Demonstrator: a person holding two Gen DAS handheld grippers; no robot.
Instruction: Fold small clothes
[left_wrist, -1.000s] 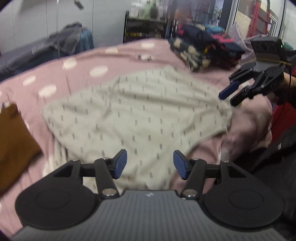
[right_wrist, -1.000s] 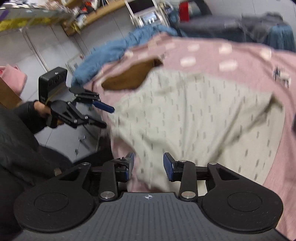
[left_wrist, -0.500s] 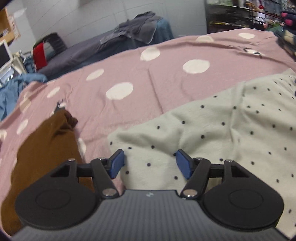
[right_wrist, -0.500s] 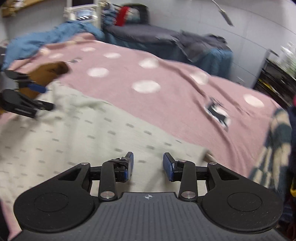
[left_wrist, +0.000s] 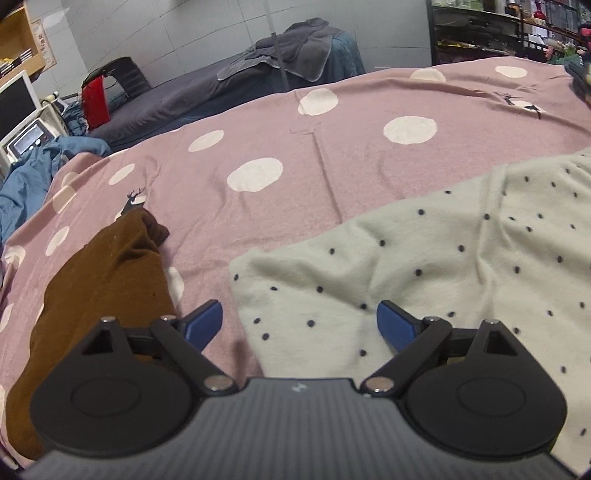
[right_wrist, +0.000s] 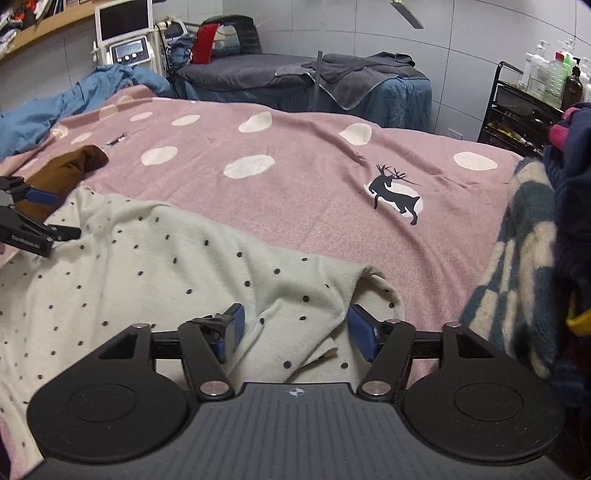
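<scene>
The cream dotted garment (left_wrist: 461, 266) ran off the right and lower edges of the left wrist view, and each hand-held gripper's body covered its near edge, so its full outline could not be made out. In the right wrist view the same garment (right_wrist: 155, 266) was cut off at the left and hidden below by the gripper body; what kind of clothing it was could not be told. It lay spread on the pink polka-dot bedspread (left_wrist: 332, 155), with a folded-over corner near the black deer print (right_wrist: 395, 195).

A brown garment (left_wrist: 99, 280) lay on the bedspread just left of the dotted garment, its lower part hidden behind the left hand-held gripper (left_wrist: 301, 321). A stack of dark and checked clothes (right_wrist: 528, 266) stood to the right of the dotted garment, cut off by the frame.

The left hand-held gripper's jaws had just been opening and stood wide apart. The garment's left corner lay between the blue pads (left_wrist: 205, 321), which did not press on it; whether they brushed the cloth was hard to tell.

The right hand-held gripper (right_wrist: 295, 332) had likewise just been opening, its jaws spread wide above the garment's folded corner. Cloth lay between its pads (right_wrist: 364, 338) with nothing clamped.
</scene>
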